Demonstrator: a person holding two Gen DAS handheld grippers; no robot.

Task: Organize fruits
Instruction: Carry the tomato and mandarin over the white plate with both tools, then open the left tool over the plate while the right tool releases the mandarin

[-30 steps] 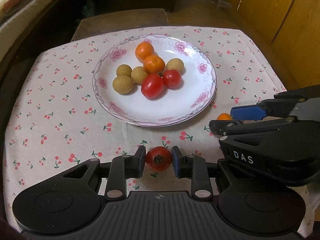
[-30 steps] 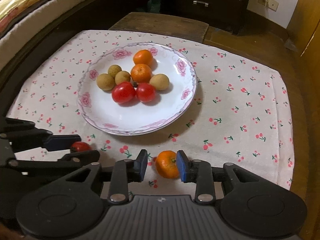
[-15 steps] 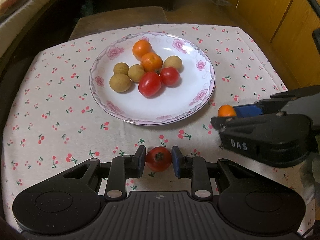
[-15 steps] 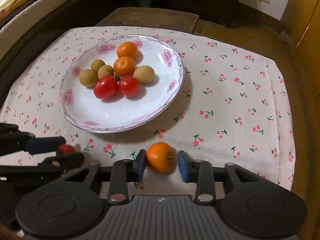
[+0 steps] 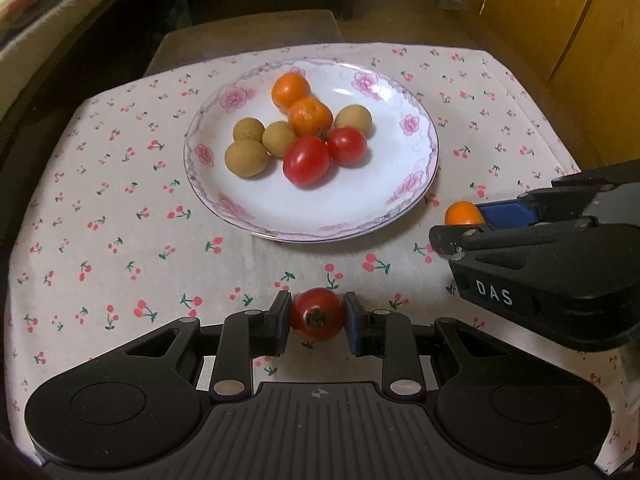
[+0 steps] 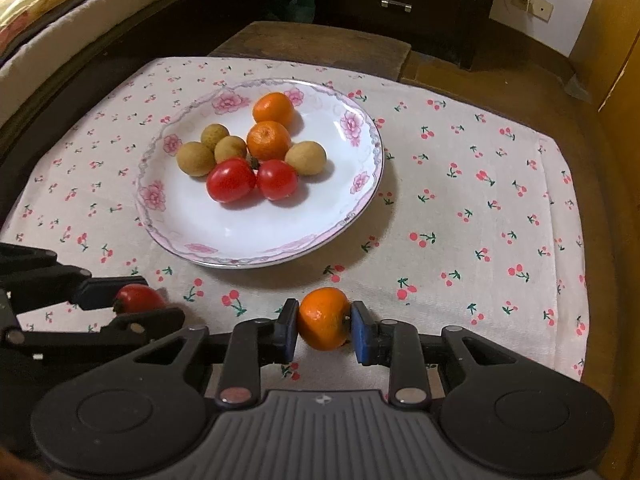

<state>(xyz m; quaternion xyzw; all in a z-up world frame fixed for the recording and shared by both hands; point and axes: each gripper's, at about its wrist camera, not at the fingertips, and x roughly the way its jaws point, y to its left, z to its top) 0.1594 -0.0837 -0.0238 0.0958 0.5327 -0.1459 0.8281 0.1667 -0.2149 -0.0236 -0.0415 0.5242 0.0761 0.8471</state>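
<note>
Two grippers, each clamped on one fruit at the near edge of the cherry-print tablecloth [image 5: 120,208], short of the plate. The left gripper [image 5: 317,322] grasps a red tomato [image 5: 317,314], its blue pads pressed against the fruit's two sides, stem scar facing the camera. The right gripper [image 6: 325,326] grasps a small orange [image 6: 324,318] in the same way; its jaws have just been closing, with the orange between them, and the pads now sit against the peel. From the left wrist view the right gripper appears at the right margin with the orange showing at its tip; from the right wrist view the left gripper appears at the lower left with the tomato between its fingers. Beyond both lies the flower-rimmed plate [image 5: 416,184], well apart from either held fruit, already carrying two oranges [image 5: 304,104], four round tan fruits [image 5: 260,140] and two tomatoes [image 5: 320,154] clustered touching one another toward its far half; its near half is bare white. The step in hand is judged to be the pick-up of the last two loose fruits, with both grasps made and the carry not yet begun. The next move probably calls for lifting each fruit clear of the cloth, bringing it forward over the near rim, and releasing it low over the bare part of the plate, so that these round fruits do not roll or knock the cluster. Whether either fruit still touches the cloth cannot be told.
</note>
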